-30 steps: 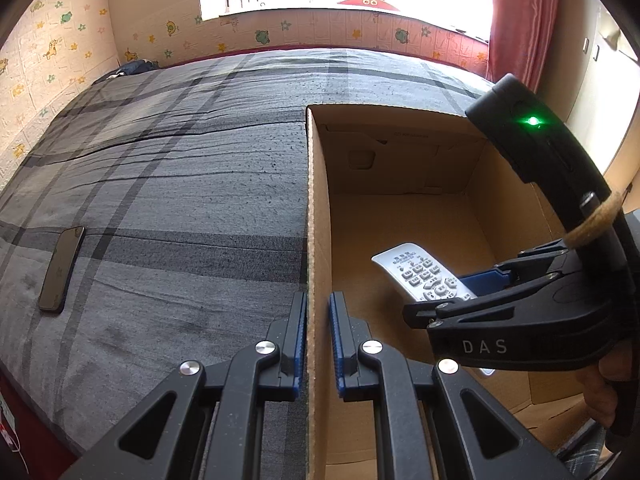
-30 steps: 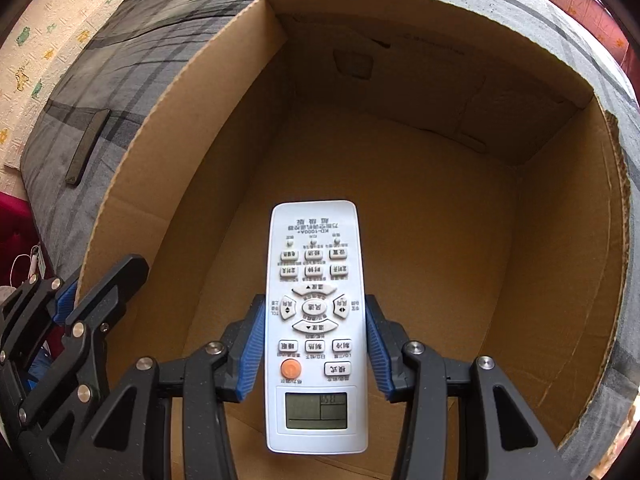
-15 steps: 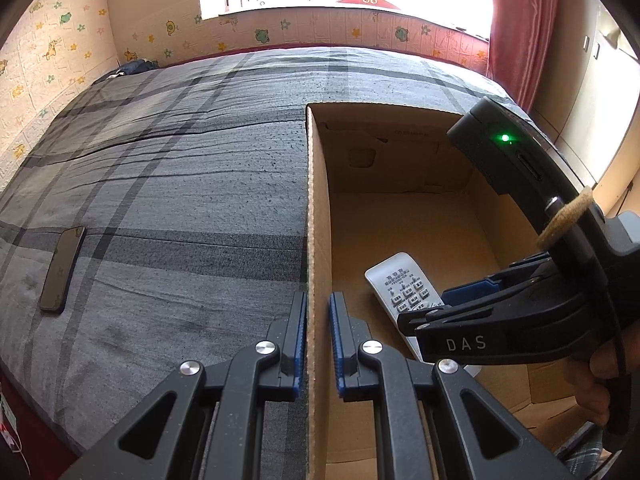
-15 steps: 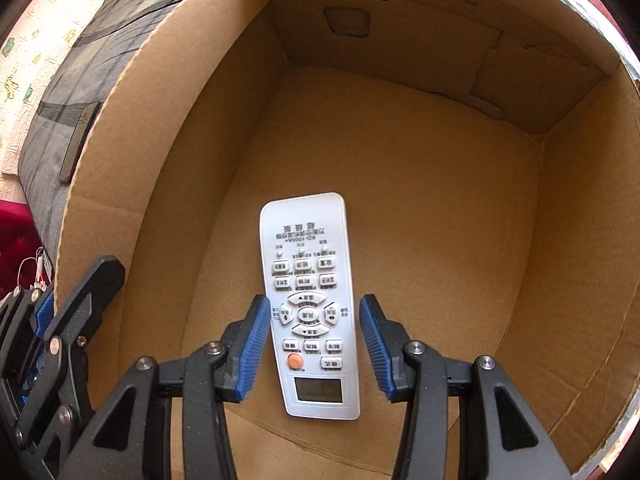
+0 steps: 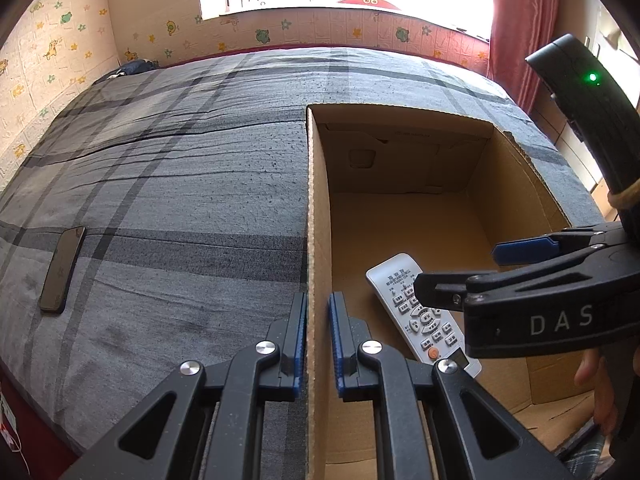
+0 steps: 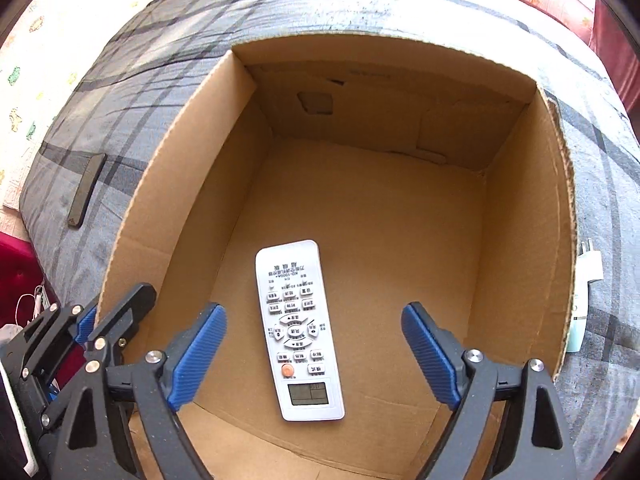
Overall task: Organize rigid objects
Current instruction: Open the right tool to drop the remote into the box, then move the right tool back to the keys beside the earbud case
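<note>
Grey plaid bed holds a cardboard box. White remote lies flat on its floor, right gripper jaws just spread wide above it. Left gripper pinches the box wall.

The left gripper pinches the cardboard box wall. Inside lies a white remote, the right gripper spread above it. A phone rests on the bed.
</note>
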`<state>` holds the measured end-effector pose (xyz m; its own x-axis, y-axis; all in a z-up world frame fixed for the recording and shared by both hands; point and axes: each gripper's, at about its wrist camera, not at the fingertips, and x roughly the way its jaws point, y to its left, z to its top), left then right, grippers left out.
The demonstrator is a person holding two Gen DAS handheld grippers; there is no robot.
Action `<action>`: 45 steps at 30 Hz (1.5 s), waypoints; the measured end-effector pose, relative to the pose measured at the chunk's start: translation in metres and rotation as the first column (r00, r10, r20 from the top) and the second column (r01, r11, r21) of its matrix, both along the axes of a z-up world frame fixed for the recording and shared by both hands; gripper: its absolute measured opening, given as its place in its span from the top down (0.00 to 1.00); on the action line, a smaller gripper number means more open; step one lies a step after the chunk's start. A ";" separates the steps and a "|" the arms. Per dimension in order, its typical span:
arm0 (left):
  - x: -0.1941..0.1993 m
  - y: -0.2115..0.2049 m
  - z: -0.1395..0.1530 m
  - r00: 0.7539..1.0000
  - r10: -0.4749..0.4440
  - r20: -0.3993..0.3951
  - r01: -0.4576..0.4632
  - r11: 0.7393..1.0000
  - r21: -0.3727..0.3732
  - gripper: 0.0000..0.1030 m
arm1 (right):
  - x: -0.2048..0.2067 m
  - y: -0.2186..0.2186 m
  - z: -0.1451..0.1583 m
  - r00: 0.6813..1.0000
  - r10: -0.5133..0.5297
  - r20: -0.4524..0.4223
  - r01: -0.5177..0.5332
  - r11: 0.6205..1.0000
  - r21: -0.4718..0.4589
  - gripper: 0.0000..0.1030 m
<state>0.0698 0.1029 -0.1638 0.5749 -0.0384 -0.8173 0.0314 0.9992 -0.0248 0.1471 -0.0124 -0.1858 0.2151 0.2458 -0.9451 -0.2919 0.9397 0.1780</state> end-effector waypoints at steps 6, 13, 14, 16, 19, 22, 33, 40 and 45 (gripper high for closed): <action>0.000 0.001 0.000 1.000 0.003 0.000 -0.003 1.000 -0.002 0.89 | -0.015 0.005 0.024 0.997 0.010 0.080 -0.009 1.000 -0.011 0.00; -0.001 0.001 0.000 1.000 0.003 -0.001 -0.003 1.000 0.000 0.89 | -0.025 0.000 0.046 0.993 -0.020 0.118 0.021 1.000 -0.005 0.00; -0.001 0.001 0.000 1.000 0.002 -0.001 -0.002 1.000 0.001 0.89 | -0.027 -0.001 0.050 0.992 -0.023 0.127 0.024 1.000 -0.004 0.00; -0.001 0.000 0.000 1.000 0.002 -0.001 -0.002 1.000 0.006 0.89 | -0.031 -0.005 0.056 0.989 -0.033 0.147 0.036 0.999 -0.012 0.00; -0.001 0.000 0.000 1.000 0.001 -0.001 -0.001 1.000 0.006 0.89 | -0.036 -0.012 0.064 0.982 -0.044 0.186 0.049 0.998 -0.026 0.00; -0.001 0.000 0.000 1.000 0.001 0.000 -0.001 1.000 0.007 0.89 | -0.041 -0.022 0.072 0.976 -0.062 0.210 0.069 0.997 -0.027 0.00; -0.001 -0.001 -0.001 1.000 0.002 -0.001 -0.002 1.000 0.010 0.89 | -0.055 -0.066 0.099 0.949 -0.144 0.282 0.162 0.986 -0.041 0.00; -0.001 -0.001 0.000 1.000 0.005 -0.001 -0.005 1.000 0.009 0.89 | -0.061 -0.091 0.104 0.938 -0.191 0.289 0.203 0.979 -0.013 0.00; -0.001 -0.001 0.000 1.000 0.005 -0.001 -0.005 1.000 0.008 0.89 | -0.068 -0.107 0.106 0.927 -0.216 0.305 0.235 0.972 -0.025 0.00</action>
